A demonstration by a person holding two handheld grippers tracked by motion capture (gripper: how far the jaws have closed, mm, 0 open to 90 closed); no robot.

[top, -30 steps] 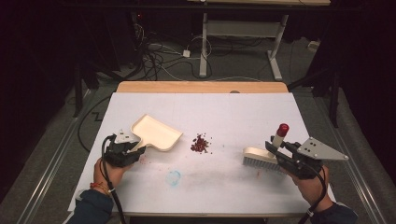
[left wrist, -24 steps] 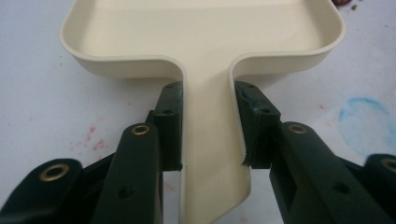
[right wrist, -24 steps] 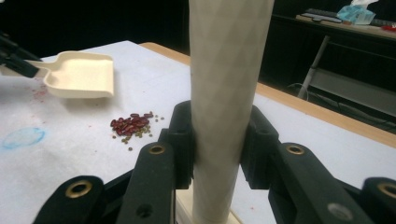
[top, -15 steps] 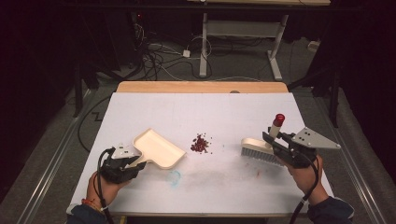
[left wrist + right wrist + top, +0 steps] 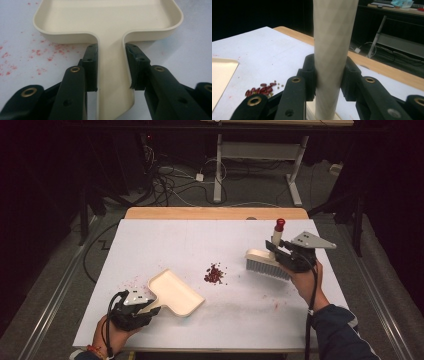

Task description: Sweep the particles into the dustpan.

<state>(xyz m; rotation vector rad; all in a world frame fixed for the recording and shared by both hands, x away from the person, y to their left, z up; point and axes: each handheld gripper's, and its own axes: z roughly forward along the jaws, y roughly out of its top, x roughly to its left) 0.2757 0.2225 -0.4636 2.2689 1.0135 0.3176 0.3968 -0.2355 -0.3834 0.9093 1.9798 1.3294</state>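
1. At the lower left of the high view, the left gripper sits near the table's front edge, held by a hand coming in from the bottom of the frame. Its jaws are clamped on the flat handle of a cream dustpan; the left gripper view shows both black pads pressed against the handle's sides just below the pan.
2. The dustpan lies on the white table, its pan stretching up and right from the gripper. Its inside looks clean in the left gripper view.
3. Faint red specks are scattered on the table at the left of the left gripper view, just beside the pan's wall.
4. Near the middle of the high view lies a small heap of dark red beans, well apart from the dustpan's rim, with bare table between them.
5. At the right of the high view, the right gripper grips the pale, upright handle of a brush, which ends in a red cap; its jaws are closed around the shaft in the right gripper view. The bristles sit to the right of the beans, apart from them.
6. Beyond the table's wooden far edge, cables lie on the floor and a desk frame stands in the dark.
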